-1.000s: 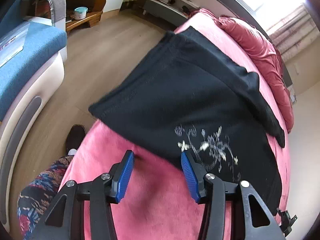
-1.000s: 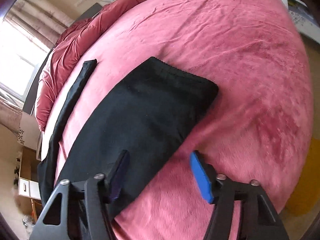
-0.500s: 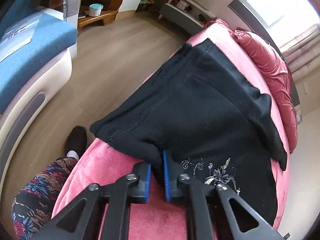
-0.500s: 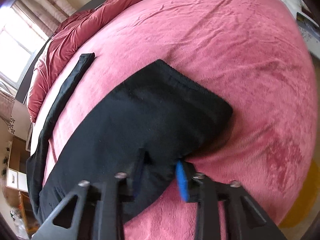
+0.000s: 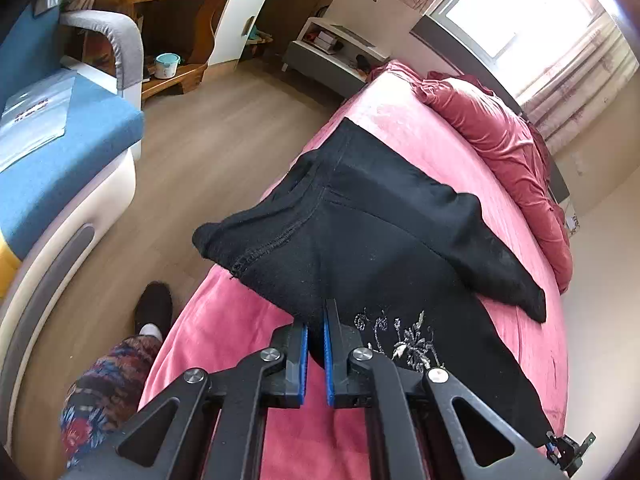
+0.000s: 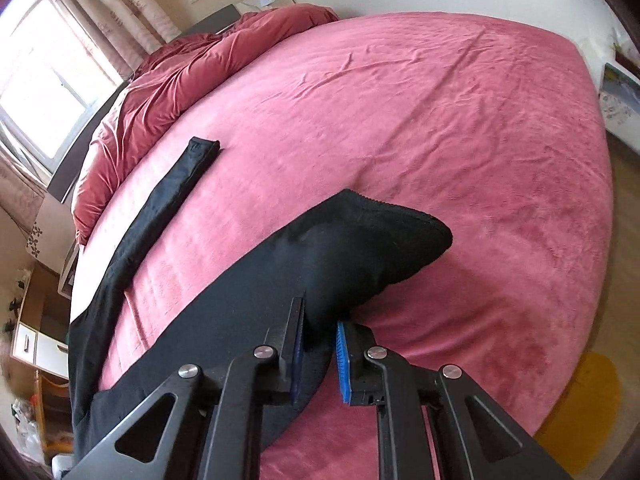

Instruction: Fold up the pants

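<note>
Clamping pants (image 5: 380,240), left gripper (image 5: 316,344), right gripper (image 6: 318,344).

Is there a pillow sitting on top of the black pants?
No, the black pants on the pink bed have nothing on top; only the right tongs pinch their near edge.
</note>
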`<state>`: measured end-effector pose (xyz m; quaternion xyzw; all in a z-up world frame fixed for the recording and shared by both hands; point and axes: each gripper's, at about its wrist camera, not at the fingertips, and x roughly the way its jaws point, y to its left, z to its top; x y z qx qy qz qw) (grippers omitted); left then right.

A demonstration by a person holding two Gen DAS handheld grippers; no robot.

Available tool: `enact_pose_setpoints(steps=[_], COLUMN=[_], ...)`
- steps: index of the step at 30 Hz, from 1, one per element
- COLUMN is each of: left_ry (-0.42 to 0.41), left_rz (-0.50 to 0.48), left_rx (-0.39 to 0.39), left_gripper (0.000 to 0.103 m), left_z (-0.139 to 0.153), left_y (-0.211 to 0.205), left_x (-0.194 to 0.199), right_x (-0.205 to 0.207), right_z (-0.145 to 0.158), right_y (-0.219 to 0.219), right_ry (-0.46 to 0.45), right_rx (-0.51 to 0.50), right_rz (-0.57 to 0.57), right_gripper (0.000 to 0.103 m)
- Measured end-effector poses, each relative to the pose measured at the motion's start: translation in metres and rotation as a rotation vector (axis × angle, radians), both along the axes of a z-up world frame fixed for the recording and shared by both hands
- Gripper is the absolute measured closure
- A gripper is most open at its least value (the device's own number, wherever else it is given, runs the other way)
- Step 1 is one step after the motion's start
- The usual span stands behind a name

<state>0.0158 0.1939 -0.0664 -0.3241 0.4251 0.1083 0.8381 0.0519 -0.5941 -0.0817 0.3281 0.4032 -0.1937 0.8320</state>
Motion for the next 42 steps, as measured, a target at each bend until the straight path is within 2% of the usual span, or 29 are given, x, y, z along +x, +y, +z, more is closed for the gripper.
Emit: enact_pose_setpoints(steps=[7,9,13,16,18,20,22,23,25,28,32,36,40,42], left_ry=[0.078,0.103,0.156,0.221,0.245,0.252,0.253,0.249,0.227,0.157,0.089,0.065,0.075,0.089], left_rz=[-0.043,-0.05,-0.068,-0.082,-0.079,-0.068,-0.06,-0.054,-0.03,-0.015,-0.045,-0.081,-0.091,-0.086], left_rx=[0.012,0.016,0.024,0.081,0.084,0.086,0.087,0.096,0.152,0.196,0.197,0.162,0.104,0.054], left_gripper=[0.097,0.097,0.097,0.089,0.075,0.074,0.073,0.073,0.074,0.074,0.074,0.074,0.074,0.074], left_z=[-0.017,-0.023,-0.036,-0.045,-0.048,-0.047,-0.043,-0.039,-0.027,-0.005,0.016,0.02,0.01,0.002], left_y=[-0.014,-0.016,-0.021,-0.026,-0.022,-0.017,-0.008,-0.005,0.002,0.013,0.024,0.03,0.038,0.046], left_x=[-0.031,-0.037,-0.035,-0.028,-0.024,-0.025,-0.028,-0.03,-0.035,-0.031,-0.001,0.043,0.087,0.112], right_x=[-0.035,-0.046,-0.058,-0.053,-0.052,-0.049,-0.046,-0.043,-0.035,-0.019,0.017,0.048,0.065,0.066], right_z=[-0.021,-0.029,-0.044,-0.043,-0.041,-0.032,-0.022,-0.012,-0.001,0.009,0.01,0.002,-0.007,-0.012], right_y=[-0.02,-0.03,-0.046,-0.041,-0.042,-0.036,-0.026,-0.017,0.001,0.035,0.102,0.175,0.239,0.261], right_ry=[0.075,0.1,0.131,0.155,0.182,0.206,0.225,0.218,0.185,0.146,0.104,0.074,0.074,0.083], right_rx=[0.002,0.005,0.036,0.0,-0.02,-0.098,-0.185,-0.237,-0.271,-0.274,-0.248,-0.169,-0.129,-0.132], right_rz=[-0.043,-0.077,-0.109,-0.087,-0.103,-0.094,-0.073,-0.049,0.014,0.129,0.354,0.554,0.725,0.774], right_gripper=[0.089,0.092,0.094,0.093,0.08,0.052,0.035,0.035,0.035,0.035,0.035,0.035,0.035,0.035])
